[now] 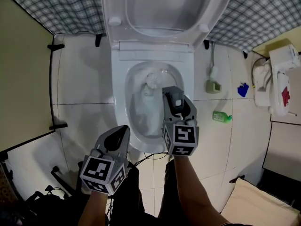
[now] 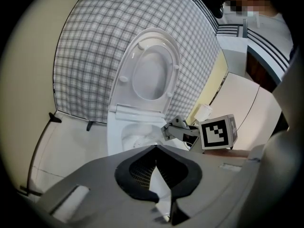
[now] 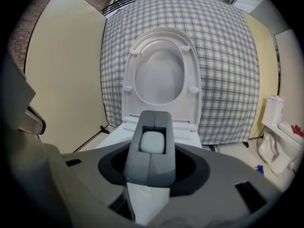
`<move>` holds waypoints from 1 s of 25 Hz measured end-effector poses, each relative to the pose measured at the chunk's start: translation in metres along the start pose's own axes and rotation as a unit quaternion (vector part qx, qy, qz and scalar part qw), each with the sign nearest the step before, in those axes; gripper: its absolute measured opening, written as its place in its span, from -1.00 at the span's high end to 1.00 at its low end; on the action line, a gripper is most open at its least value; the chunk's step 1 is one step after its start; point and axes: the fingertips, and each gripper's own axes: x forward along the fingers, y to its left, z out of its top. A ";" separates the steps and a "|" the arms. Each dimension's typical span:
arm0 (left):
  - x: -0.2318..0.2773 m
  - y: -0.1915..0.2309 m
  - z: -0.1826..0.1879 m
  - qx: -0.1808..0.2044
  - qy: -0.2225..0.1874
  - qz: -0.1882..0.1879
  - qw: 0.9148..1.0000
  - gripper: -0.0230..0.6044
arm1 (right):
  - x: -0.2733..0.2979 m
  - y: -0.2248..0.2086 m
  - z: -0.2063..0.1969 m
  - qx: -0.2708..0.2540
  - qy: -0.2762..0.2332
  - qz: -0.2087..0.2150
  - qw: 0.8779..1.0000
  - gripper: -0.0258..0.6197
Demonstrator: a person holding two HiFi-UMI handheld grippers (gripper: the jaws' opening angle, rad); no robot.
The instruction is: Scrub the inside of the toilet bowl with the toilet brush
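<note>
Right gripper (image 1: 178, 108): clamps the brush (image 1: 151, 80) handle, head down inside the toilet bowl (image 1: 123, 102) (left gripper (image 1: 121, 132) pressed shut, empty, beside the bowl's front). Seems mid-scrub; next calls for firm sweeps round its wall.

toilet brush (image 1: 151, 80) in toilet bowl (image 1: 120, 98) | right claw (image 1: 169, 91) over bowl | left claw (image 1: 124, 129) before bowl | bottle (image 1: 222, 117) on floor (image 1: 84, 79), right

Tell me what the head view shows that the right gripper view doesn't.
Head view only: the bowl interior, the toilet brush head in it, the left gripper, a green bottle on the floor. Right gripper view only: the right gripper, jaws closed on the pale handle. Both: the raised seat and checked backdrop.
</note>
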 end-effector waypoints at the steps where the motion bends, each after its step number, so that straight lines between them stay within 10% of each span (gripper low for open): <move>1: -0.001 0.002 0.000 -0.001 0.000 0.002 1.000 0.95 | 0.003 0.006 -0.001 0.003 0.000 0.010 1.000 0.32; 16: 0.004 -0.009 -0.017 -0.012 0.012 -0.003 1.000 0.95 | -0.053 0.092 0.020 -0.043 -0.027 0.185 0.982 0.32; 25: 0.009 -0.020 -0.018 -0.007 0.017 -0.012 1.000 0.95 | -0.017 0.075 -0.006 -0.059 -0.006 0.132 0.990 0.32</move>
